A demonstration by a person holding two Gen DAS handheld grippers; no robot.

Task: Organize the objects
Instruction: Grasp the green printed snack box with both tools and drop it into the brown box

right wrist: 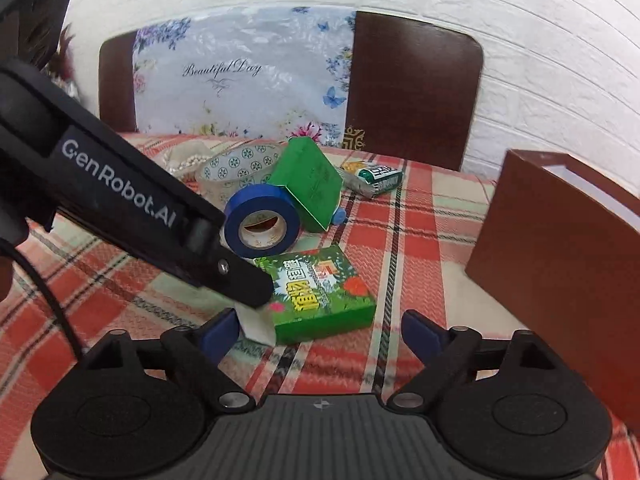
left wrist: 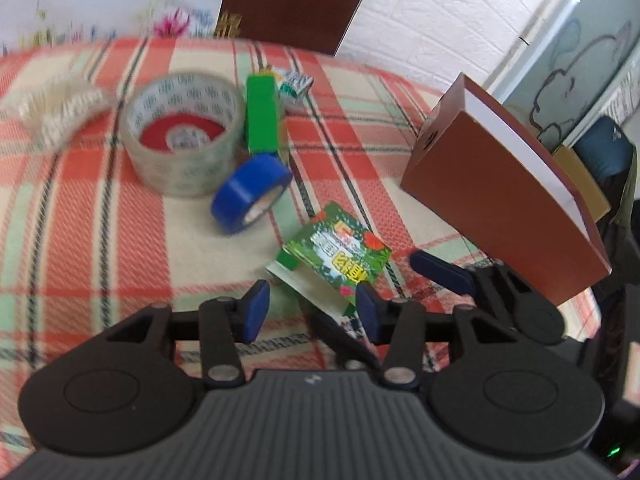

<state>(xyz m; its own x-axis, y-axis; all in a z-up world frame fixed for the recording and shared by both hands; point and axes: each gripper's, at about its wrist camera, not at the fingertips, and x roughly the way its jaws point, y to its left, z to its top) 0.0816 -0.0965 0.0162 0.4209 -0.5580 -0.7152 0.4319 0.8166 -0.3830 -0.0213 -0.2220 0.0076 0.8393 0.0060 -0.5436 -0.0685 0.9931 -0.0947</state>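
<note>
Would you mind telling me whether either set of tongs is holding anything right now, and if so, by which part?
Nothing is held. The right tongs stand wide open before the green card box; the left tongs are open around its white flap, not pressing it.

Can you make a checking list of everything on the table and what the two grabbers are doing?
Surface: plaid cloth.
Job's things: green card box, blue tape, clear tape, plain green box, battery pack, brown box.
Clutter: beads.
Grippers: left gripper open around the card box flap; right gripper open, empty.
Cables: black cable, left edge.
Surroundings: chair, white wall.
</note>
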